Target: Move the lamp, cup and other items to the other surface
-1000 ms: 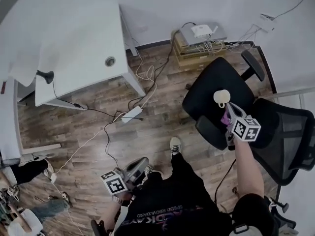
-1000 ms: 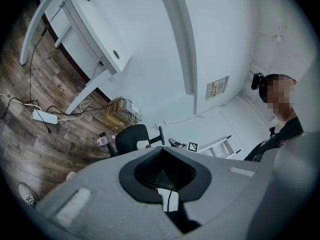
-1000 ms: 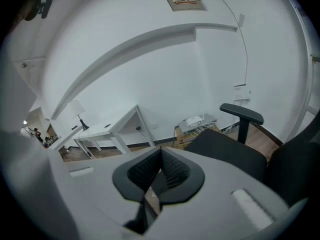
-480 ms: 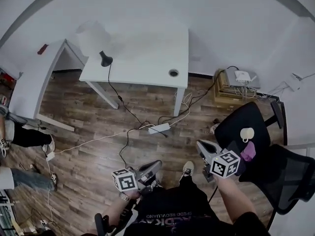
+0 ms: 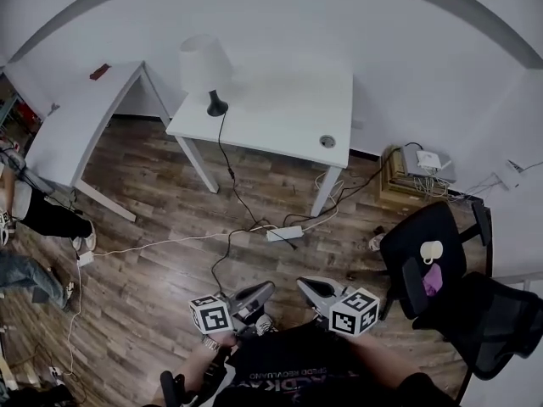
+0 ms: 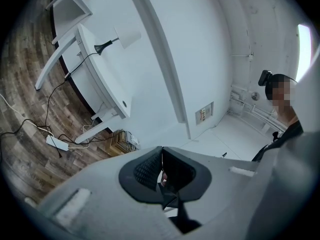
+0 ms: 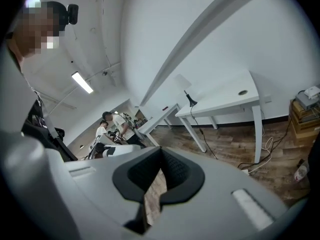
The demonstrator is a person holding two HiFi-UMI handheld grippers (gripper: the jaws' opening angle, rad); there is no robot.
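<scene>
A power strip is lying on the wooden floor, with a white cable trailing leftward from it. A small white device is sitting on a crate against the wall. A bystander's leg is showing at the left edge.

Soft, even light is filling the room, coming from a long ceiling strip light (glaring pure white); fisheye distortion is bending the white walls, and black vignetting is ringing both gripper views.
</scene>
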